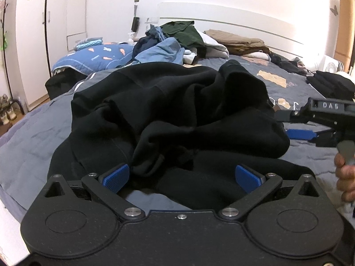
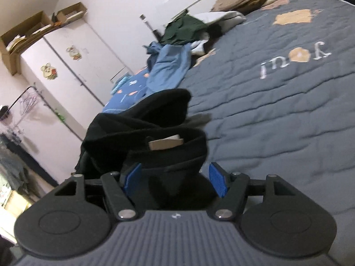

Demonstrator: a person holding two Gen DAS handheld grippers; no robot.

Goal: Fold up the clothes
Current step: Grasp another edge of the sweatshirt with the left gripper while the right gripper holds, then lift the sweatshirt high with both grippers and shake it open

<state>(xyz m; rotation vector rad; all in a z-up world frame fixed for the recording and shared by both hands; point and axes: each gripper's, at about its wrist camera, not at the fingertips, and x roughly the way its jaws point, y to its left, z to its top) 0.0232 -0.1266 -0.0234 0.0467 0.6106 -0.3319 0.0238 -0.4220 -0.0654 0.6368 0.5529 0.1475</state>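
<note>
You are hovering your left gripper (image 1: 180, 177), fingers spread, over the black garment (image 1: 168, 110) bunched on the bed (image 1: 26, 137), while only the right view shows your right gripper (image 2: 175, 179) spread around its tagged collar (image 2: 166, 144).

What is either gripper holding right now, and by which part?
Nothing is gripped. The left gripper and right gripper both stand open, with folds of the black garment lying between their pads.
</note>
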